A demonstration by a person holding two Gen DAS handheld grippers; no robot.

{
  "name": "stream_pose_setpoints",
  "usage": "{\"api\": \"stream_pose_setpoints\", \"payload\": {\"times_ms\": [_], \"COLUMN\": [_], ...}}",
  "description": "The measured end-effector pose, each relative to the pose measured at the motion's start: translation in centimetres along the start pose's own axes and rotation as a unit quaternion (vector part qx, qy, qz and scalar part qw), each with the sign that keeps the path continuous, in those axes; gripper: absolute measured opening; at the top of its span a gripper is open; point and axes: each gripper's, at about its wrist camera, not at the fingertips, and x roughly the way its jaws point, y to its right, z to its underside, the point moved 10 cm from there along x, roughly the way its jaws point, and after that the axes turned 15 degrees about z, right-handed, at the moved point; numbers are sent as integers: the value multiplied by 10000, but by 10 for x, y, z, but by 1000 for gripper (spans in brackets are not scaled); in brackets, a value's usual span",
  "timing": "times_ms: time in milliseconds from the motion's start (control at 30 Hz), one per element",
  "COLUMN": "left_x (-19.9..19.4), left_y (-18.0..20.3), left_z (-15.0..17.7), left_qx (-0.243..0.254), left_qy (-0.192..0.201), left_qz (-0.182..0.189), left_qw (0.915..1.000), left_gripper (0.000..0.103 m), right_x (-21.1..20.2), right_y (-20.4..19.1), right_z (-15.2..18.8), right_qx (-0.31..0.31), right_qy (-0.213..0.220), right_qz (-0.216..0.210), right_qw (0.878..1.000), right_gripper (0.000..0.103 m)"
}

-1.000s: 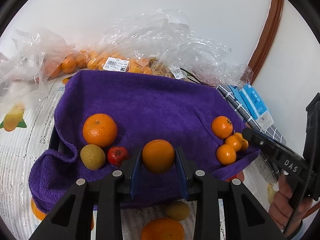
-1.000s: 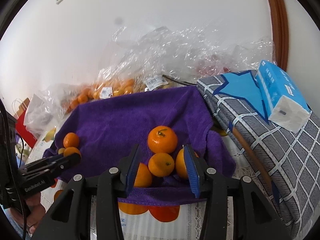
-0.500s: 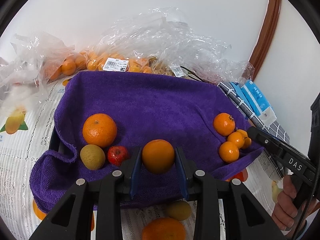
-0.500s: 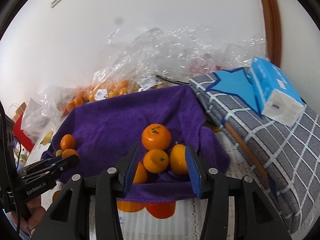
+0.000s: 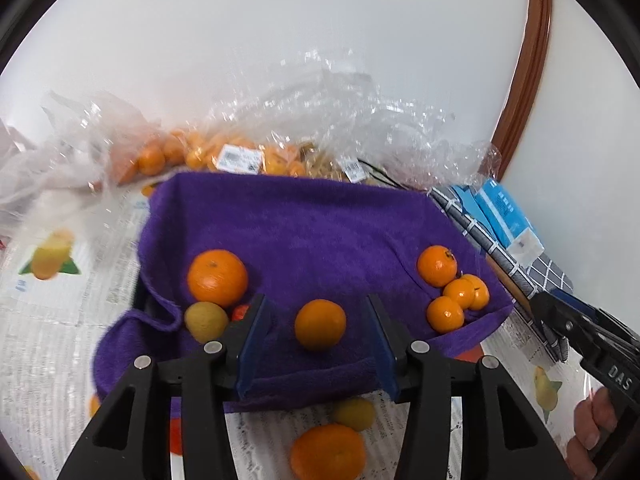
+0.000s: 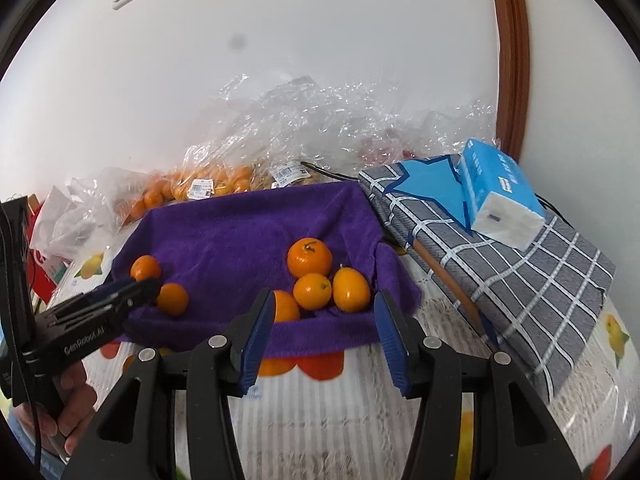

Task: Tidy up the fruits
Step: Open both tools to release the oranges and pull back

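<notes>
While both hand-held grippers spread, round orange (image 5: 320, 324) on plush purple towel (image 5: 320, 232)

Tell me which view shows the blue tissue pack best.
The right wrist view: the tissue pack lies whole and sharp on the checked cloth. The left wrist view shows it small and squeezed at the edge.

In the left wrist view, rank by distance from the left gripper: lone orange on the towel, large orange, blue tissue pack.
1. Lone orange, between the left gripper's open fingers.
2. Large orange, upper left.
3. Blue tissue pack, far right.
</notes>
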Motion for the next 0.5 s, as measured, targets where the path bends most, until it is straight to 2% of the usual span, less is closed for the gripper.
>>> {"api": "stream_pose_setpoints", "payload": {"times_ms": [200, 333, 500], "left_x": [-35, -62, -95], "left_y": [0, -15, -58], "left_z": [7, 20, 48], "left_qx": [61, 250, -219], "left_qy": [59, -12, -102], "left_qz": [-93, -481, -621], "left_qw": [9999, 9985, 9978], "left_gripper": [46, 46, 47], "right_x": [-21, -27, -24], "right_y": [0, -10, -39], "right_z": [12, 23, 45], "right_qx": [-105, -58, -169], "right_qy": [-25, -174, -426], "right_qz": [268, 48, -277], "right_qw": [9996, 9998, 9986], "right_gripper": [51, 51, 50]}}
